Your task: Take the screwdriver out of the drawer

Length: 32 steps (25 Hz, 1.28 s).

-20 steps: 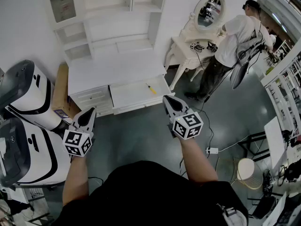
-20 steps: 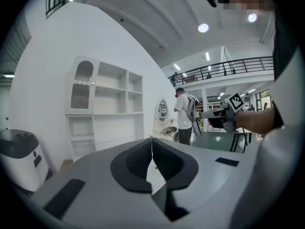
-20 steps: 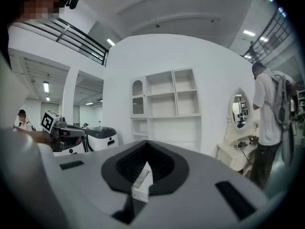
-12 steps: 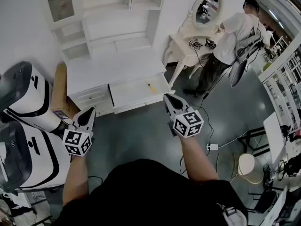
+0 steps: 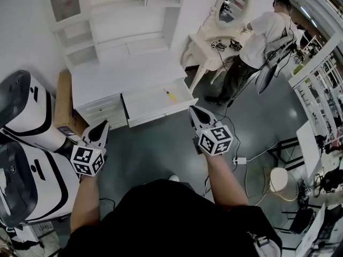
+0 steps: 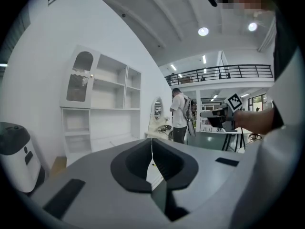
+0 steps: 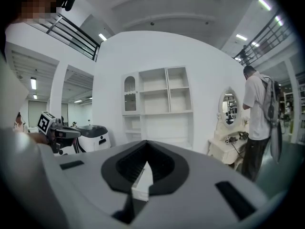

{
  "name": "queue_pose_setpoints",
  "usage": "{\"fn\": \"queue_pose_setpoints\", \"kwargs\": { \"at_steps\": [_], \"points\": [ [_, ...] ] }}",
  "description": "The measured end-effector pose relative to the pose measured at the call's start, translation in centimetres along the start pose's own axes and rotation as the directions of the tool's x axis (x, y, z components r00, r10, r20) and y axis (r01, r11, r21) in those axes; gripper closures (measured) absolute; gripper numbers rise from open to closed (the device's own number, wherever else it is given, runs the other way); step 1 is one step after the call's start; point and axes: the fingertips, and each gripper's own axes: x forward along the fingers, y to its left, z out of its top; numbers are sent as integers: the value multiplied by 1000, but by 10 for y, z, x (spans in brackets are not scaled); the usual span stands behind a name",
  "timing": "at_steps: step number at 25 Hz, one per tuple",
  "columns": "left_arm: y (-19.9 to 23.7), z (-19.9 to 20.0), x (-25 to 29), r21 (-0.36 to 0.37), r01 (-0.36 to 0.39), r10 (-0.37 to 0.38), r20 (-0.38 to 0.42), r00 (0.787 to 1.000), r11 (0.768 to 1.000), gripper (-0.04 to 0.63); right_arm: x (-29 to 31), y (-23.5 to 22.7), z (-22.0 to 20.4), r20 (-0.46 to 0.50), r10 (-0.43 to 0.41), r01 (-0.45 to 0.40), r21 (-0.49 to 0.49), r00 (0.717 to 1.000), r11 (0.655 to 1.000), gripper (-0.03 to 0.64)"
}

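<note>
Up near the centre of the head view, the small yellow-handled screwdriver [image 5: 171,96] lies in the pulled-out white drawer [image 5: 147,105] of the white desk [image 5: 123,76]. Just below the drawer, over the dark floor [image 5: 155,149], the right gripper [image 5: 193,110] has its jaws pressed together on nothing. The left gripper [image 5: 102,126], at lower left, is likewise closed and empty.

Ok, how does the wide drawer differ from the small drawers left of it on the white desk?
The wide drawer is pulled out; the small drawers are shut. The wide drawer shows a yellow screwdriver inside; the small drawers show only their fronts. Both are white.
</note>
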Motion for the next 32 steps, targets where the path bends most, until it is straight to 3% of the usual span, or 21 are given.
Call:
{"fn": "queue_pose_setpoints", "kwargs": {
  "at_steps": [13, 32],
  "points": [
    [-3, -1, 51, 5, 2, -2, -28, 1000, 1000, 575, 27, -42, -20, -41, 11, -10, 3, 999, 1000, 604],
    [-48, 18, 217, 3, -93, 93, -109, 990, 996, 575, 111, -225, -24, -89, 128, -125, 38, 988, 991, 604]
  ]
}}
